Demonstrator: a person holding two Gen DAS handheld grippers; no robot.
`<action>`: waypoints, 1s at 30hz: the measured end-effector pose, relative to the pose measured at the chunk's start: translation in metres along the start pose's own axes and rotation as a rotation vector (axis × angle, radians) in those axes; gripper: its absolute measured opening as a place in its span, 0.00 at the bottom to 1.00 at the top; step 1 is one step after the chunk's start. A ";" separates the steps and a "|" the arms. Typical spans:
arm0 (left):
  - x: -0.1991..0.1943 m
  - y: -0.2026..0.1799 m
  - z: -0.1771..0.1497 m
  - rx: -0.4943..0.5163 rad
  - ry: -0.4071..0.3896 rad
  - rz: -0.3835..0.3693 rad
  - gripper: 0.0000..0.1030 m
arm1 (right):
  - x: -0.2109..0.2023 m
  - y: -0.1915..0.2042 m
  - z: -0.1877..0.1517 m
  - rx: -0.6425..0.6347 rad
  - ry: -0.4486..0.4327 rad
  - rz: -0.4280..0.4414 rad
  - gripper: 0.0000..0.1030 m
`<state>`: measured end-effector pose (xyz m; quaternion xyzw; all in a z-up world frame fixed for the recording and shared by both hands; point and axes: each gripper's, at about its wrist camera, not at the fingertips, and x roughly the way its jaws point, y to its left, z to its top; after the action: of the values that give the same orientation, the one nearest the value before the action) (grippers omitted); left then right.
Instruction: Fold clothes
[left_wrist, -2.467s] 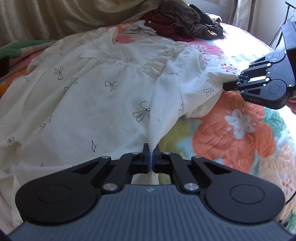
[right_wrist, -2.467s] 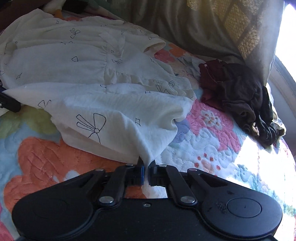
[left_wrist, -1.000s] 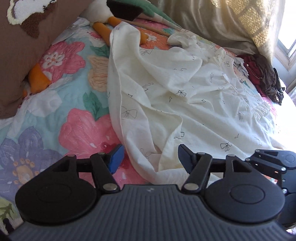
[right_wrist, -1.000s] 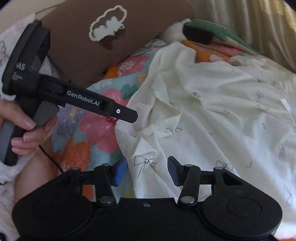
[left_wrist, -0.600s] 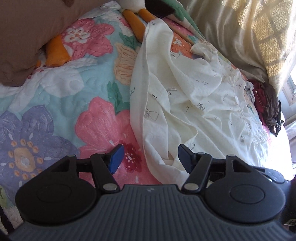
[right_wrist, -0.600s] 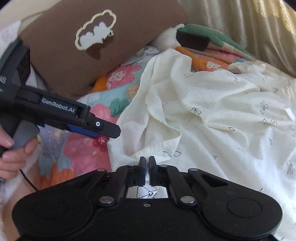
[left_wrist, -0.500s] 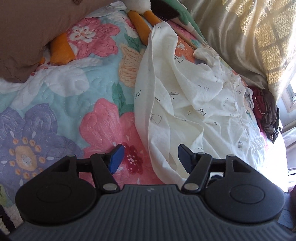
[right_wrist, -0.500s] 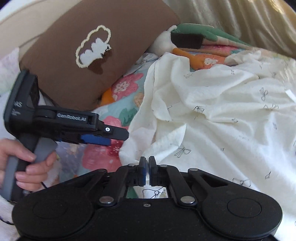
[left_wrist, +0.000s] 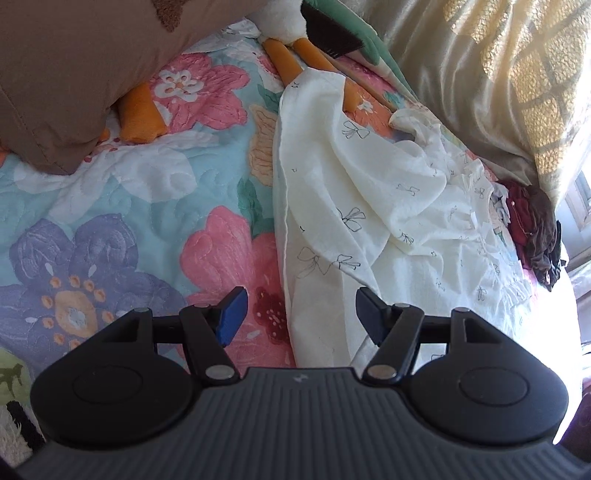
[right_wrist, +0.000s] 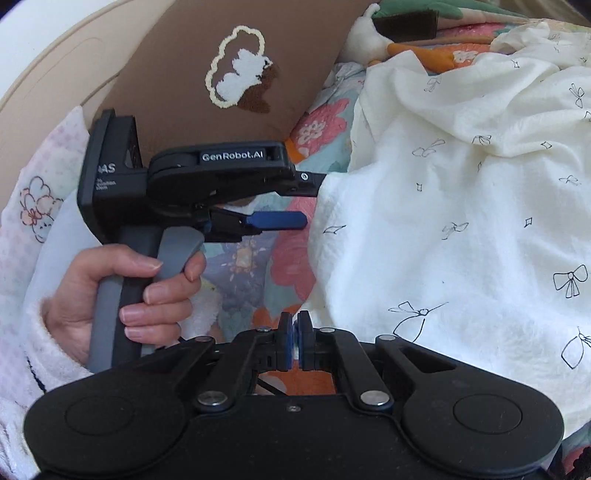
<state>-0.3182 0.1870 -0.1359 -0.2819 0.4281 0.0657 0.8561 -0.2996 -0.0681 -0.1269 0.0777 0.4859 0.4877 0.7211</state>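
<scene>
A cream dress with small black bow prints (left_wrist: 373, 206) lies rumpled on the floral quilt (left_wrist: 129, 229), its near hem edge running down the middle of the left wrist view. My left gripper (left_wrist: 297, 314) is open, and the hem edge lies between its jaws. In the right wrist view the dress (right_wrist: 461, 206) fills the right side, and the left gripper (right_wrist: 306, 201) shows from the side, open at the dress edge. My right gripper (right_wrist: 294, 339) is shut with no cloth visible between its pads, just left of the dress edge.
A brown pillow (right_wrist: 229, 70) with a cloud patch lies at the head of the bed. A plush toy with orange legs (left_wrist: 291, 55) lies behind the dress. A dark heap of clothes (left_wrist: 535, 229) sits at the far right by a beige curtain (left_wrist: 480, 66).
Both grippers let go of the dress side and moved to its hem end near the pillow. The right gripper shut about half a second ago; the left stays open and has edged onto the hem.
</scene>
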 end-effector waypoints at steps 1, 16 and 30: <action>0.000 -0.004 -0.002 0.023 0.005 0.003 0.64 | -0.002 -0.002 0.000 0.003 -0.009 -0.013 0.05; 0.018 -0.037 -0.054 0.129 0.116 0.034 0.87 | -0.107 -0.066 0.012 0.108 -0.224 -0.372 0.42; -0.015 -0.039 -0.083 0.106 0.034 0.043 0.08 | -0.242 -0.122 -0.026 0.377 -0.375 -0.529 0.52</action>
<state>-0.3715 0.1118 -0.1465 -0.2277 0.4514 0.0567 0.8609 -0.2553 -0.3288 -0.0605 0.1688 0.4298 0.1639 0.8717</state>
